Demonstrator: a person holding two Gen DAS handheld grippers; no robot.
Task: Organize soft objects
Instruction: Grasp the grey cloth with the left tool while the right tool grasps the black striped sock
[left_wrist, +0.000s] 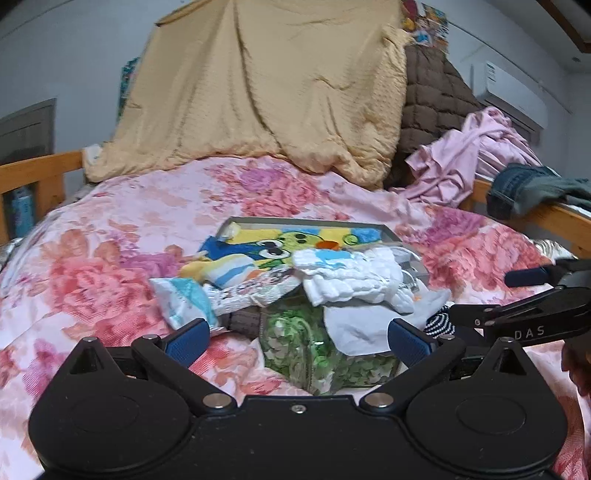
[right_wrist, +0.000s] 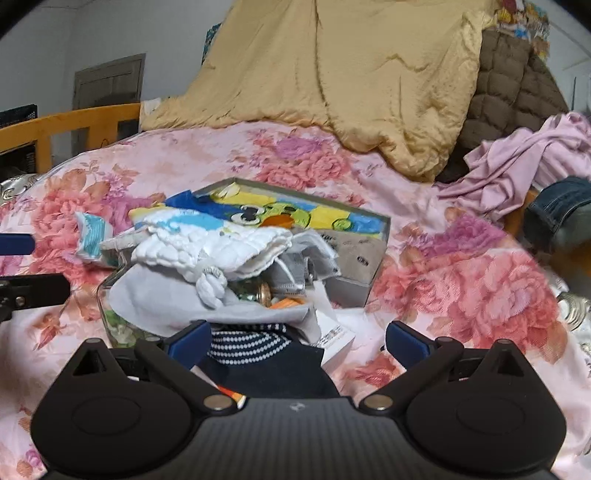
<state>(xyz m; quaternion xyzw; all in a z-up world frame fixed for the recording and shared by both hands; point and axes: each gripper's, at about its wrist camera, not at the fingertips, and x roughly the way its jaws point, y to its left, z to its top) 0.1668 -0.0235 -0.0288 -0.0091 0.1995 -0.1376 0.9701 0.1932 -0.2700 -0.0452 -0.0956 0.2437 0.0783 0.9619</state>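
A heap of soft things lies on the floral bedspread. A grey shallow box holds a cartoon towel. A white quilted cloth, a grey cloth, a green-patterned clear pouch and a small blue-white packet lie in front of it. My left gripper is open just before the pouch. My right gripper is open, with a navy striped garment between its fingers. The white cloth, grey cloth and box also show in the right wrist view.
A tan quilt and a brown quilted blanket are piled at the back. Pink clothes and jeans hang over the wooden bed rail on the right. A wooden rail stands at the left.
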